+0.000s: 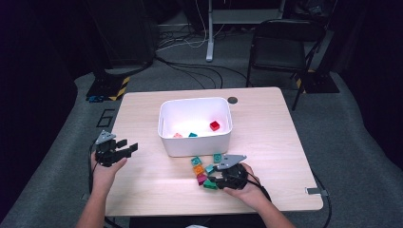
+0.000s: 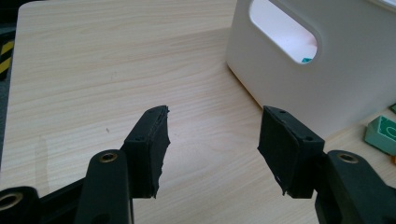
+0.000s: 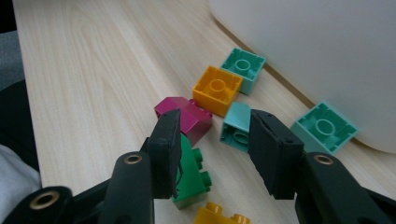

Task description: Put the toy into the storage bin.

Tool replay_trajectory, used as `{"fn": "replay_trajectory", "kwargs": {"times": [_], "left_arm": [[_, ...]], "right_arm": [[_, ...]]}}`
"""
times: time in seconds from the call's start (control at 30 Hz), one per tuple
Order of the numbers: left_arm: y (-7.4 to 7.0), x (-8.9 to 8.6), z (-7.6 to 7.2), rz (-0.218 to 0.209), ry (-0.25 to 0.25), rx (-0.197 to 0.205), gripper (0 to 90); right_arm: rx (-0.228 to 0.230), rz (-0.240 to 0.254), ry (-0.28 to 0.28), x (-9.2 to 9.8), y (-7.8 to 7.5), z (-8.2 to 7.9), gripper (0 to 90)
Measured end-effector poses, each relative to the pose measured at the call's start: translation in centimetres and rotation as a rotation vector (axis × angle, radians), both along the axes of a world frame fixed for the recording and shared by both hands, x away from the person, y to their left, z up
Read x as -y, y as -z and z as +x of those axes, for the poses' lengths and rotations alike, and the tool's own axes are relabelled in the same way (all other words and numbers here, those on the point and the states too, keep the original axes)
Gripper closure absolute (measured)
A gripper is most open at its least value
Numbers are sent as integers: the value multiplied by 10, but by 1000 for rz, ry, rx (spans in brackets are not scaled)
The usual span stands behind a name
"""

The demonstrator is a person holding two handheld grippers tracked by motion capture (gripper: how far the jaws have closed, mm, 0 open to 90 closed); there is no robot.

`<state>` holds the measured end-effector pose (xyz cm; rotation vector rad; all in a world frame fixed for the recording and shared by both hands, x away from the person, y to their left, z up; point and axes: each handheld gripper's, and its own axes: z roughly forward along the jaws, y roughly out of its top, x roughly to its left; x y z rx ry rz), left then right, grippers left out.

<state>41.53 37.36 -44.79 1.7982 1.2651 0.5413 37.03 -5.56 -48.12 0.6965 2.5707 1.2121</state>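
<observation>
Left gripper (image 1: 124, 148), held by the person's left hand (image 1: 105, 164) well to the left of the white rectangular plastic bin (image 1: 196, 126), has its two black jaws spread with nothing but bare wood of the light wooden table (image 1: 142, 175) between them; in the left gripper view its pads (image 2: 154, 140) stand apart over the tabletop, and the bin (image 2: 336, 84) rises ahead of them at the upper right.

Just in front of the bin's near wall lies a cluster of small plastic building bricks. The right gripper (image 1: 212, 178), in the person's right hand (image 1: 247, 187), is down among them. In the right gripper view its jaws are partly spread, and no pad presses on anything. A green studded brick (image 3: 191, 177) lies right against the left pad (image 3: 168, 154), partly under it. A magenta brick (image 3: 184, 116) sits just beyond that pad. The pale teal brick (image 3: 236, 126) lies just ahead of the gap between the jaws, close by the right pad. An orange hollow brick (image 3: 217, 88) and a teal hollow brick (image 3: 243, 67) lie farther on toward the bin, another teal hollow brick (image 3: 324, 128) sits beside the bin wall right of the jaws, and a yellow studded brick (image 3: 219, 214) lies nearest, below the gap.

Inside the bin rest a red brick (image 1: 215, 125), a teal brick (image 1: 192, 135) and a pink brick (image 1: 177, 135).
</observation>
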Motion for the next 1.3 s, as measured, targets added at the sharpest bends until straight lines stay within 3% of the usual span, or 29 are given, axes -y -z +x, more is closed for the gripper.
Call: {"fn": "replay_trajectory", "kwargs": {"times": [0.43,0.97,1.3], "left_arm": [[-1,0,0,-5,-2,1,422],[-1,0,0,-7,-4,6,422],[-2,-2,-1,-10,-6,13,422]], "right_arm": [[-30,-43,-54,-10,12,-3,539],[-79,-104,-83,-16,24,0,637],[-77,-85,-64,-12,16,1,658]]}}
